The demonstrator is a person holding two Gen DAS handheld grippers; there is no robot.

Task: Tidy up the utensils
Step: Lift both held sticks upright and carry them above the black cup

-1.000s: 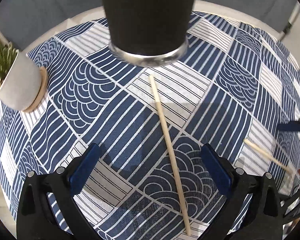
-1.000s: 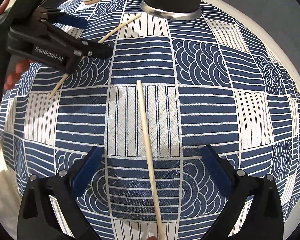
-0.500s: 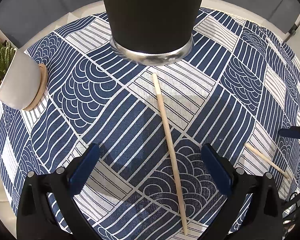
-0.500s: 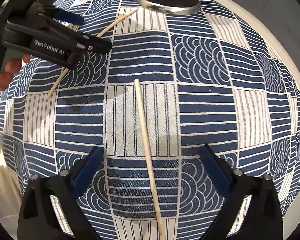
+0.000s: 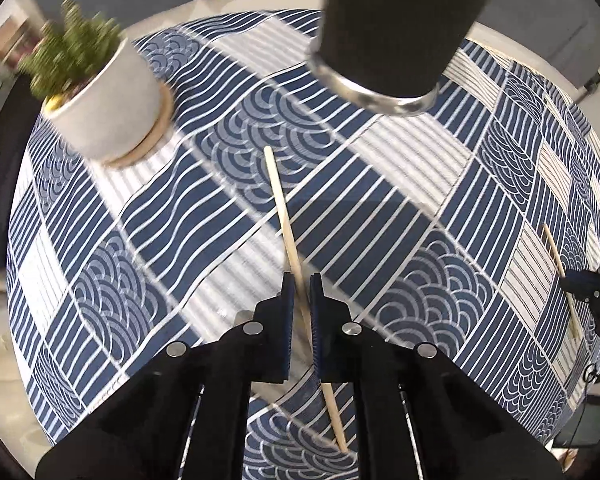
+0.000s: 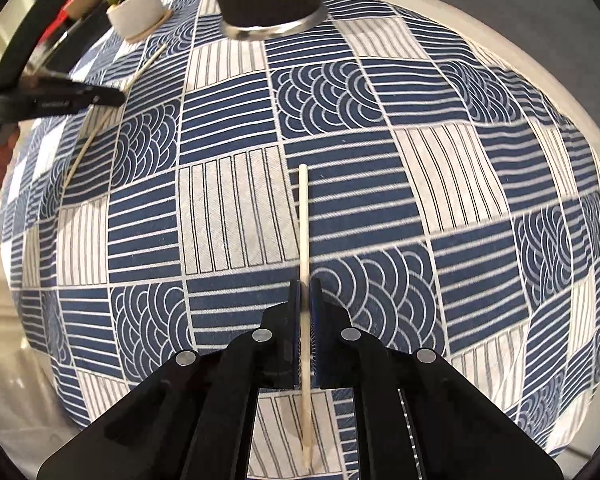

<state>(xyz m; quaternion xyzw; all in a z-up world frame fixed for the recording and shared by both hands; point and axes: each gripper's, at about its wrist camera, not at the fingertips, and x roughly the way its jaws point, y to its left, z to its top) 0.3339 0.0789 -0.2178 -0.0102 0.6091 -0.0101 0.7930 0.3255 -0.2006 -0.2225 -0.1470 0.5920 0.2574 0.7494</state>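
Two pale wooden chopsticks are the things in play, one in each gripper. The first chopstick (image 5: 288, 240) runs through the left gripper (image 5: 300, 292), whose blue-padded jaws have clamped onto it about midway along its length; its far end points toward the dark cup (image 5: 400, 24) with a silver band at its base, and its near end passes back under the gripper body. The second chopstick (image 6: 304, 232) is pinched the same way by the right gripper (image 6: 307, 296), lying almost straight up the right wrist view, with its far end over a striped square of the cloth and its near end showing below the jaws. Both sticks sit above a blue-and-white patterned tablecloth (image 6: 420, 160) that covers a round table. The cup stands at the far side of the cloth. A white pot with a small green plant (image 5: 104, 108) stands on a wooden coaster left of the cup, blurred in the left wrist view.
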